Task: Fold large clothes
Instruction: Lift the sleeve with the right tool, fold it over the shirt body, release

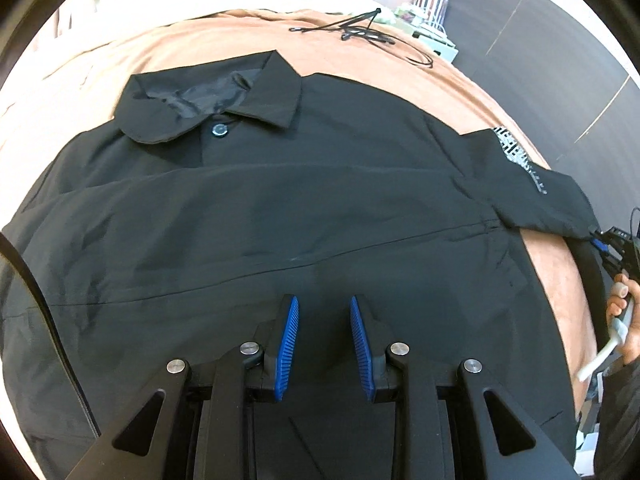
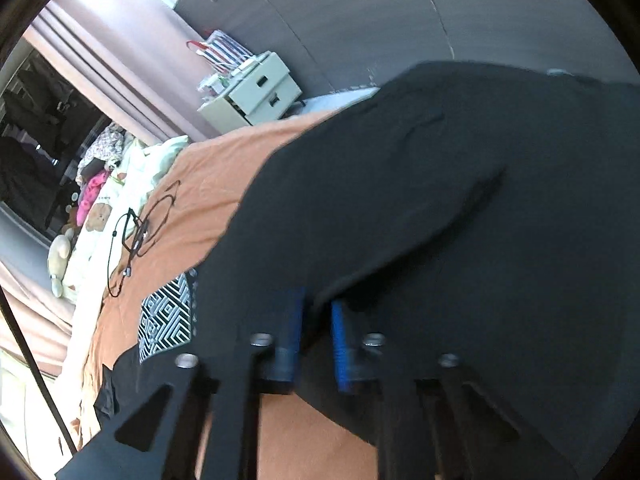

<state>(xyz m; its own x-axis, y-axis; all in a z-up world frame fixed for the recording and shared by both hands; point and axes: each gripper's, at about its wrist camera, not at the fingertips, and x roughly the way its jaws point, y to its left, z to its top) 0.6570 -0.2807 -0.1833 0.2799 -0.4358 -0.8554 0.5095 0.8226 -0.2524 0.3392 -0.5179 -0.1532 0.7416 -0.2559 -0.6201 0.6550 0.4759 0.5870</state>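
Right gripper (image 2: 318,332) blurred, seemingly around black jacket (image 2: 440,200) fold.

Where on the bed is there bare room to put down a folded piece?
Bare orange blanket lies beyond the collar of the black jacket, left of the black cables. A narrower strip runs beside the patterned sleeve. The jacket fills the middle; pillows and toys crowd the head end.

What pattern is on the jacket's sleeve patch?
A black-and-white maze pattern on the patch, clearest in the right wrist view.
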